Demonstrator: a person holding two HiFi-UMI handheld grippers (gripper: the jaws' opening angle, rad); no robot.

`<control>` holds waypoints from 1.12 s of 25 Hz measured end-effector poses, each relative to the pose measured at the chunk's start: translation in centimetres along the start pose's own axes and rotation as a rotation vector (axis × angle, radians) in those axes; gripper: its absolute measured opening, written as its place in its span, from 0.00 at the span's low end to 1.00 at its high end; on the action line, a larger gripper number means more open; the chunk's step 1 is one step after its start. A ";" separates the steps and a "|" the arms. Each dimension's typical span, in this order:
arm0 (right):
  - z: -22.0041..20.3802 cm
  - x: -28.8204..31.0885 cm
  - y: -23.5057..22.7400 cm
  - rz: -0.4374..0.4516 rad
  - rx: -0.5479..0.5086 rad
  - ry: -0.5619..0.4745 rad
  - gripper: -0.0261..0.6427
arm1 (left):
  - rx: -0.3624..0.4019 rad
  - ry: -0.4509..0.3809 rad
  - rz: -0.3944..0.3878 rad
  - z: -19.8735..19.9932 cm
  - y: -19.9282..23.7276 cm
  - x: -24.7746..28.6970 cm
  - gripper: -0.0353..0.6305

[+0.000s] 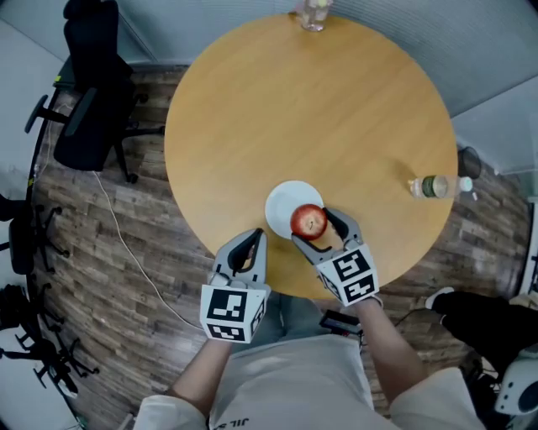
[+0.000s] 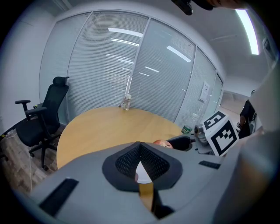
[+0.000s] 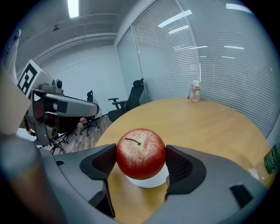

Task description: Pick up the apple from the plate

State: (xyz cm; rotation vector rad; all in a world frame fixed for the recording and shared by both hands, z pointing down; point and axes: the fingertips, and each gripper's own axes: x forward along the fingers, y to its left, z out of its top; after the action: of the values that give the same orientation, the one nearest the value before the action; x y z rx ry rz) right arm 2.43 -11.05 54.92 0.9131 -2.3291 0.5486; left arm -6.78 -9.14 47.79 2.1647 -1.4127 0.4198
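A red apple (image 1: 309,221) (image 3: 141,153) is pinched between the two dark pads of my right gripper (image 1: 317,228) (image 3: 141,161), which is shut on it. It hangs just above the small white plate (image 1: 282,206) (image 3: 151,181) near the front edge of the round wooden table (image 1: 311,117). My left gripper (image 1: 250,243) (image 2: 139,146) is off the table's front left edge, its pads meeting with nothing held. In the left gripper view the apple (image 2: 162,143) peeks over the jaws and the plate (image 2: 142,173) shows below them.
A plastic bottle (image 1: 433,186) (image 2: 187,129) lies at the table's right edge. A glass jar (image 1: 313,15) (image 2: 127,102) (image 3: 195,92) stands at the far edge. A black office chair (image 1: 88,101) (image 2: 39,118) is left of the table, with a cable on the wooden floor.
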 end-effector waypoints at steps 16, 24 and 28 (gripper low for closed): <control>2.4 -5.6 1.6 -0.021 0.021 -0.109 0.58 | 0.065 -0.047 -0.030 1.2 -2.4 -2.7 0.06; 3.1 -8.4 2.5 -0.036 0.027 -0.141 0.58 | 0.079 -0.064 -0.029 1.8 -2.8 -5.0 0.06; 3.5 -9.7 2.5 -0.044 0.038 -0.168 0.58 | 0.090 -0.072 -0.039 1.9 -3.7 -5.6 0.06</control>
State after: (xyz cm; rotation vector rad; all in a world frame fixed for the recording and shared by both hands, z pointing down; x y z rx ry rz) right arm 5.21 -6.68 45.71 1.0622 -2.4483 0.5170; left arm -5.75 -4.82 42.44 2.2971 -1.4124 0.4016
